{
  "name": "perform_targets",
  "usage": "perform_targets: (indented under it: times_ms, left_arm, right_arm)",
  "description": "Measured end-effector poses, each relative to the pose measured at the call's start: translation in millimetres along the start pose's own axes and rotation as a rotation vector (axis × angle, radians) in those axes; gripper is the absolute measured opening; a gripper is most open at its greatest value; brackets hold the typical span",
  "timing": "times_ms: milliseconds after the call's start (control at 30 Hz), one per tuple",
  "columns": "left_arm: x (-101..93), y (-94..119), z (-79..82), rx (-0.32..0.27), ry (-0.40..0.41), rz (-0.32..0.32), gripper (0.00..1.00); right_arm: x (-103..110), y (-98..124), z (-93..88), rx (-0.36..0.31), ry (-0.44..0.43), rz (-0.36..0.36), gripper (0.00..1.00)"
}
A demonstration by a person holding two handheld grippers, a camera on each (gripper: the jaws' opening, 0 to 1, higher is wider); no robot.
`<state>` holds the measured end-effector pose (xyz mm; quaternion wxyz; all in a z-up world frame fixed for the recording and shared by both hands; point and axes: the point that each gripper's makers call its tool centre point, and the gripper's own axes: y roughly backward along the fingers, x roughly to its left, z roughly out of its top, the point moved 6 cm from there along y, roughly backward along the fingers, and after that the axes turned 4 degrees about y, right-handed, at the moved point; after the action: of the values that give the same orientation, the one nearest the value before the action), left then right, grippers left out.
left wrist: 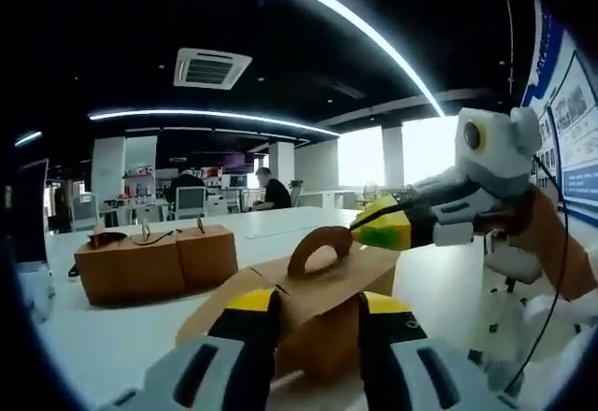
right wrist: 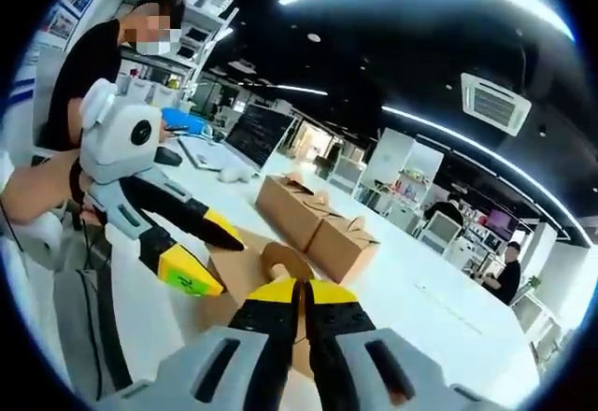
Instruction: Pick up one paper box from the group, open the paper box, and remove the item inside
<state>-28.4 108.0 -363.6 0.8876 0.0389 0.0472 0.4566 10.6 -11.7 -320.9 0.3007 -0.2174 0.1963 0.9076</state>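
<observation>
A brown paper box [left wrist: 318, 276] with an arched handle [left wrist: 320, 246] is held above the white table [left wrist: 280, 224]. My left gripper [left wrist: 318, 310] is shut on its body, one yellow-tipped jaw against each side. My right gripper [left wrist: 377, 225] comes in from the right, its tips at the box's top flap by the handle. In the right gripper view, my right gripper [right wrist: 299, 291] has its jaws almost together on the thin top of the box [right wrist: 245, 263]. The left gripper [right wrist: 199, 252] grips it from the left. More closed paper boxes [left wrist: 154, 262] [right wrist: 313, 215] stand together on the table.
A person [right wrist: 103, 51] in a dark top holds the grippers at the table edge. A dark screen [right wrist: 257, 133] and small items lie further along the table [right wrist: 420, 299]. Another screen [left wrist: 28, 215] stands at the left. People sit at desks [left wrist: 271, 190] at the back.
</observation>
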Motion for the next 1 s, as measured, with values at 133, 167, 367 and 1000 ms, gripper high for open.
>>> perform_targets:
  times_ms: [133,167,367,1000]
  left_arm:
    - [-0.8,1,-0.1,-0.001,-0.002,-0.001,0.36]
    - [-1.1,1,-0.2,-0.002,-0.003,-0.002,0.36]
    - [-3.5,2,-0.8,-0.002,-0.005,-0.003,0.36]
    - [-7.4,4,-2.3,0.003,0.006,-0.003,0.36]
  right_arm:
    - [-4,-2,-0.2,0.004,-0.013,-0.007,0.04]
    - [-4,-2,-0.2,0.005,-0.021,-0.008,0.04]
    - [-3,-1,1.0,0.003,-0.037,-0.010,0.03]
    - [-1,8,12.9,-0.017,-0.013,0.002,0.02]
